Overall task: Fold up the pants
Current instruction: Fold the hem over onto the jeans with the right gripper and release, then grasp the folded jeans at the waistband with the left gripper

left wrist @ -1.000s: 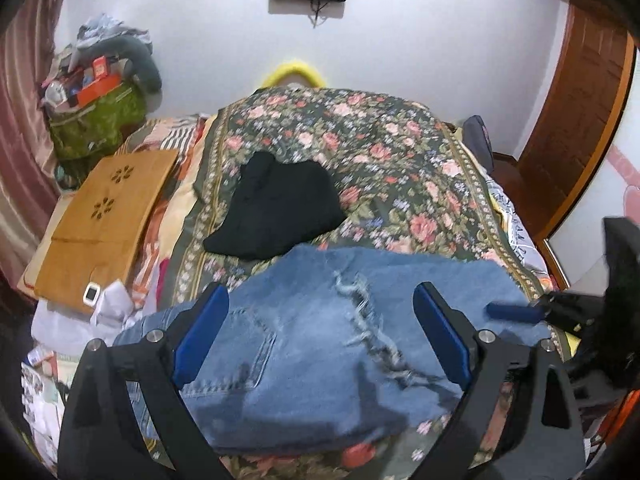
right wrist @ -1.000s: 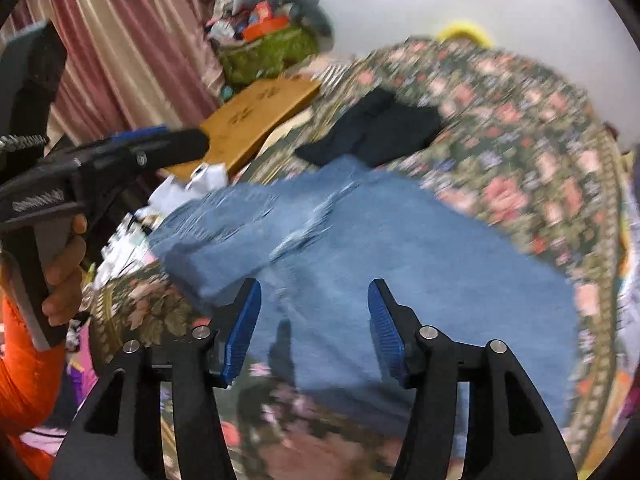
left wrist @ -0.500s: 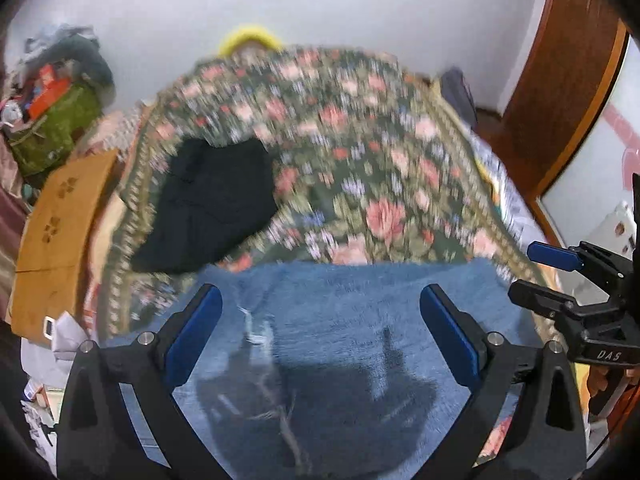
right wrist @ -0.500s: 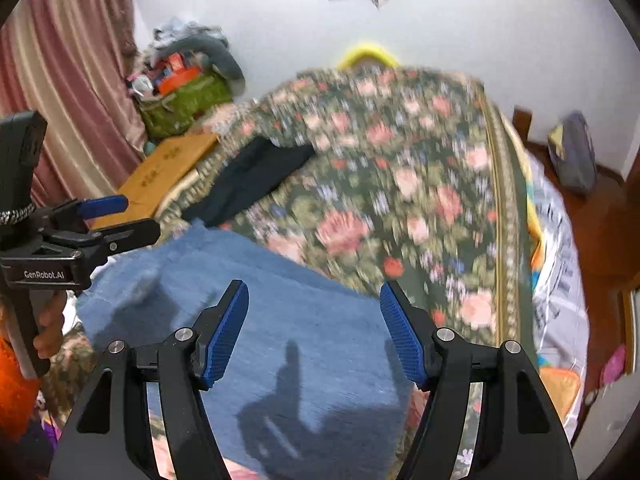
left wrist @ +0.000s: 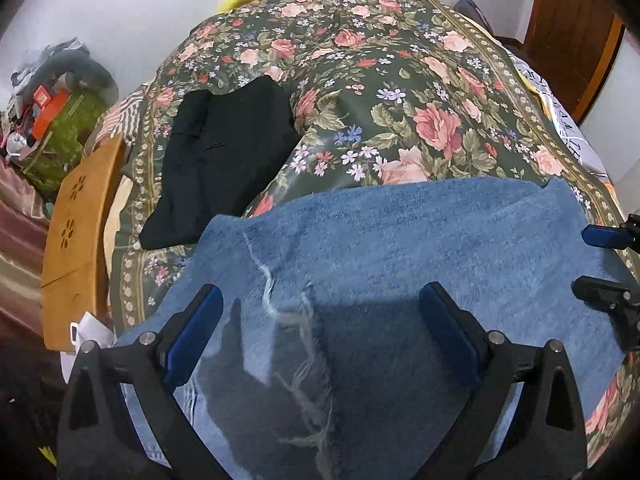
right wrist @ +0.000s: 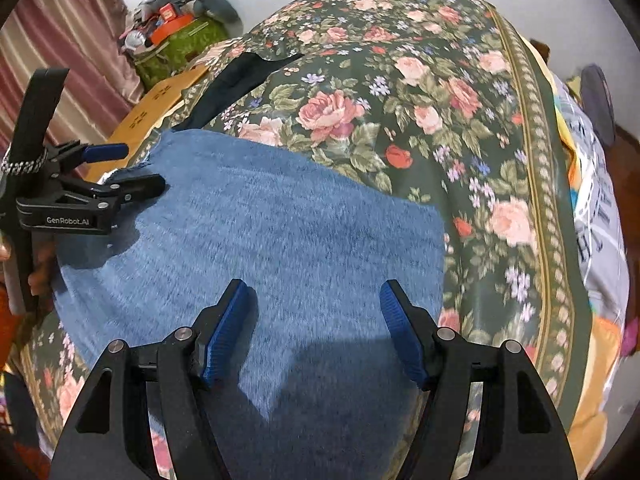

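Observation:
Blue denim pants [left wrist: 400, 264] lie folded flat on the near end of the floral bedspread [left wrist: 380, 92], with a frayed ripped strip [left wrist: 296, 320] on the left part. They also show in the right wrist view [right wrist: 280, 240]. My left gripper [left wrist: 320, 328] is open and empty, hovering just above the denim's left part; it also shows in the right wrist view [right wrist: 124, 168]. My right gripper [right wrist: 314, 320] is open and empty above the denim's right part; its fingertips [left wrist: 600, 236] show at the right edge of the left wrist view.
Folded black pants [left wrist: 224, 152] lie on the bed beyond the denim, to the left. A wooden lap tray [left wrist: 76, 236] leans at the bed's left side, with a green bag of clutter [left wrist: 60, 132] behind it. A wooden door [left wrist: 572, 28] stands at the right.
Both grippers have tilted down and come closer to the denim. The pants, rumpled with the pocket showing a second ago, now lie flat as a smooth rectangle.

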